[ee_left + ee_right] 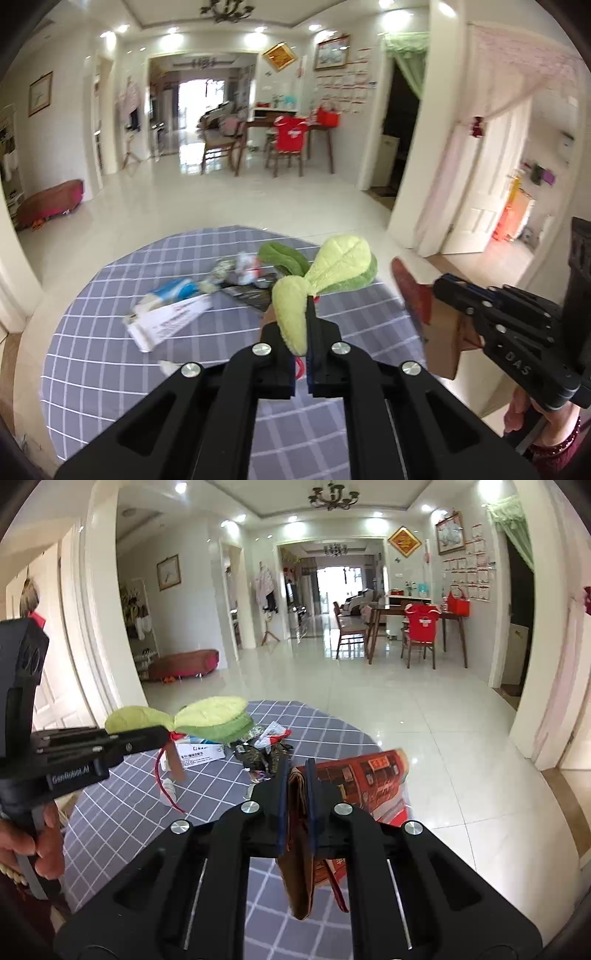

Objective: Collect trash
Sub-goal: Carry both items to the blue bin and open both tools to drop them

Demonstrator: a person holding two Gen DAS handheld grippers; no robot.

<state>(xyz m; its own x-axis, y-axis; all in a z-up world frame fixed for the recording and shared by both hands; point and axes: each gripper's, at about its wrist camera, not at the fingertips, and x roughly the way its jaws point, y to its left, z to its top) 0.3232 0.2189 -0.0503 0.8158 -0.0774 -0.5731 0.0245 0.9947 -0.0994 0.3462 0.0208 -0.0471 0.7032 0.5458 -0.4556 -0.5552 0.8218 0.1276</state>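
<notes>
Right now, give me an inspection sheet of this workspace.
Surface: round table under a grey checked cloth.
Job's things: wrappers, a white and blue packet and a white leaflet lie mid-table.
Clutter: nothing seen beyond the trash pile.
Grippers: left gripper shut on a green plush leaf, lifted off the cloth; right gripper shut on a red paper bag, hanging beside the table's edge.
Cables: a red cord hangs from the plush leaf.
Surroundings: glossy tiled floor, dining table with chairs far off, open doorways either side.
</notes>
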